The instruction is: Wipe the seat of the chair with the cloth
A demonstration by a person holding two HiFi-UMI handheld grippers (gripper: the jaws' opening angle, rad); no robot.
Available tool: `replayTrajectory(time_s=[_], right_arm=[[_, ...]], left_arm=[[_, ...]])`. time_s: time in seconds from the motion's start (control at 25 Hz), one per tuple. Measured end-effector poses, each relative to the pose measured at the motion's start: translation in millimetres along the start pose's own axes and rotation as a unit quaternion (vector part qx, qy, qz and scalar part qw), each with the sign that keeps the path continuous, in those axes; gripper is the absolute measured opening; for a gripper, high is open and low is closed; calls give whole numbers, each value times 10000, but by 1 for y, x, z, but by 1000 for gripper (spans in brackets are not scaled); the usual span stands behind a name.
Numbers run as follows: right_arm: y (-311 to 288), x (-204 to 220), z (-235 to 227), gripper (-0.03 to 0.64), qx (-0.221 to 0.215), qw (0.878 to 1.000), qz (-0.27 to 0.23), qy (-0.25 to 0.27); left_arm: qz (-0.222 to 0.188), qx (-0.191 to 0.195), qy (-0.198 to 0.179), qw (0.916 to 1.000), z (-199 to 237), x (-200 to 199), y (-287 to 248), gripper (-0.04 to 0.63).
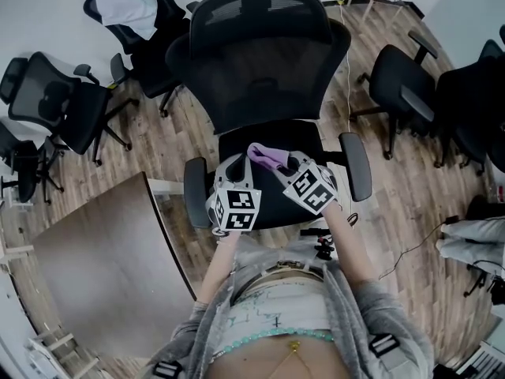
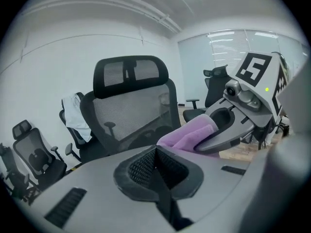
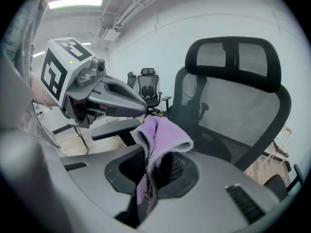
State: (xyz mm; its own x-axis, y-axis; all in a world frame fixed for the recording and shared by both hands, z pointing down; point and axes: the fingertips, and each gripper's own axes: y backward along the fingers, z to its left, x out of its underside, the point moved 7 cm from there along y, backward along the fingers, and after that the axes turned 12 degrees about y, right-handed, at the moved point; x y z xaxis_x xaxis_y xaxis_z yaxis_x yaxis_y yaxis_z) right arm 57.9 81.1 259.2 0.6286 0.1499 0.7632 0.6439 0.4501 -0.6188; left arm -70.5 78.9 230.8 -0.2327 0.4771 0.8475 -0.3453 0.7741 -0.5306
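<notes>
while the chair (image 1: pixel 260 61) is standing square ahead of both tools with its mesh back facing them, its dark seat (image 1: pixel 264 136) is lying just below and forward of the two sets of jaws, so the wiping surface is sitting under the tips rather than off to either side. the right gripper (image 3: pixel 147 165) is clenching the cloth (image 3: pixel 163 135): in the right gripper view the purple fabric is running down into the pinch between its jaws and folding up ahead of them into a soft hump. the left gripper (image 2: pixel 156 152) is grasping nothing, its jaws pressing together on bare air, and its tips are pointing toward the cloth from just beside the right gripper, on that tool's left. in the head view the cloth is sitting over the middle of the seat, between the armrests (image 1: pixel 357 164); whether it is already touching the cushion i cannot tell. judging from this, the wiping is only about to begin. the right gripper is the nearer one, since it is carrying the cloth, and the coming move is calling for it to lower the fabric straight down onto the seat, then sweep across the seat's width. the loose fold is likely to flop, so it is probably needing a firm downward press.
</notes>
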Motion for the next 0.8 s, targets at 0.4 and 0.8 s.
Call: replayTrajectory(time_s=[0.4, 0.8], right_arm=[[61, -51, -17, 48, 870, 9926, -843, 72], [118, -96, -38, 48, 1524, 9762, -1503, 344]], left_arm=[[-781, 220, 62, 9967, -21, -54, 30, -2], [-1488, 354, -6, 9882, -34, -109, 59, -2]])
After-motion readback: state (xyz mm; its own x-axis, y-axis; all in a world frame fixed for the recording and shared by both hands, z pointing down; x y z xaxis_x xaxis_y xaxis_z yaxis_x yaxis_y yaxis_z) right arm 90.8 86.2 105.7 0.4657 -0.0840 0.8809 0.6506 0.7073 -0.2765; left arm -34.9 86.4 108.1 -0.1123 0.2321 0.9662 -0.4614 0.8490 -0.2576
